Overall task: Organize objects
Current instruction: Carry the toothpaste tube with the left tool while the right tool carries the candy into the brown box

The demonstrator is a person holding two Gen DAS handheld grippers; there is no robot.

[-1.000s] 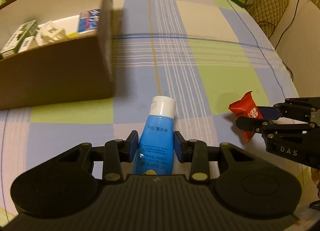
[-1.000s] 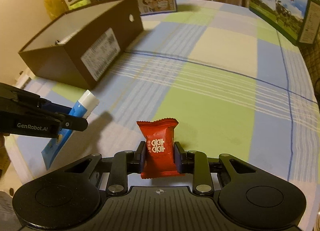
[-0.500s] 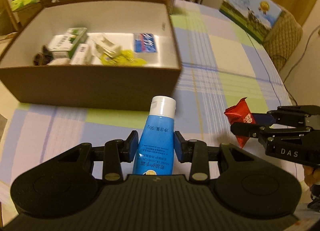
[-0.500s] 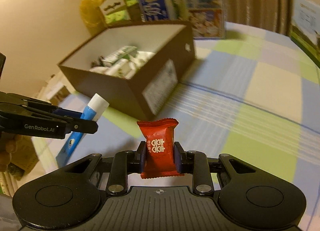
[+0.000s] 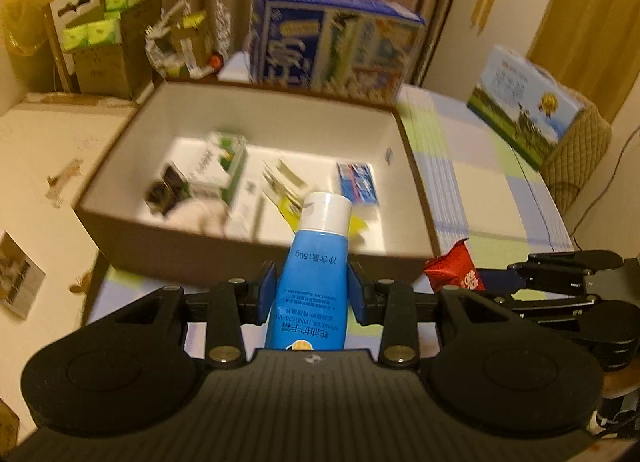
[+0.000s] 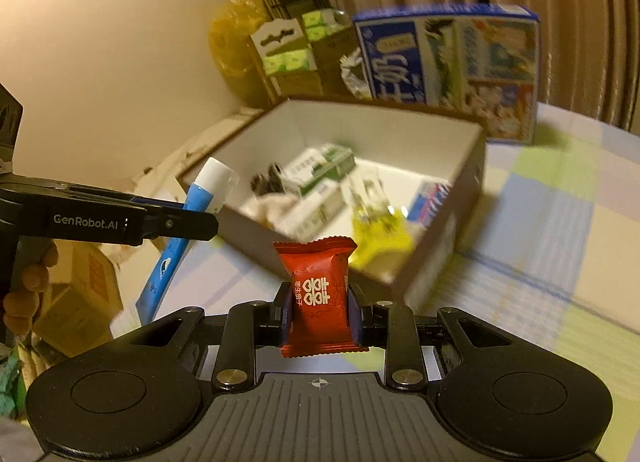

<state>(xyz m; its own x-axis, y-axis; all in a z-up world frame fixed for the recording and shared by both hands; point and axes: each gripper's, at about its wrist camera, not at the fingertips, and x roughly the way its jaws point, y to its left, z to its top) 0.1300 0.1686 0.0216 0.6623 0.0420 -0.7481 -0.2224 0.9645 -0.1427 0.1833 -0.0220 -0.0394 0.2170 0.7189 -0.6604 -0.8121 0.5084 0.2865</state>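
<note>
Both grippers loaded, held at the near side of the open box.

Left wrist view: the left gripper (image 5: 312, 298) is clamped on a blue tube (image 5: 314, 274), white cap forward, over the near wall of the brown box (image 5: 256, 252); the box holds small cartons and packets, blurred. Right wrist view: the right gripper (image 6: 319, 314) is clamped on a red candy packet (image 6: 318, 294), short of the box (image 6: 436, 266). The checked tablecloth (image 6: 560, 222) lies beneath. The tube (image 6: 200, 198) shows at left.

Blue tube (image 5: 310, 274), white cap toward open brown box (image 5: 132, 134); red candy packet (image 6: 318, 294) upright, near box.
</note>
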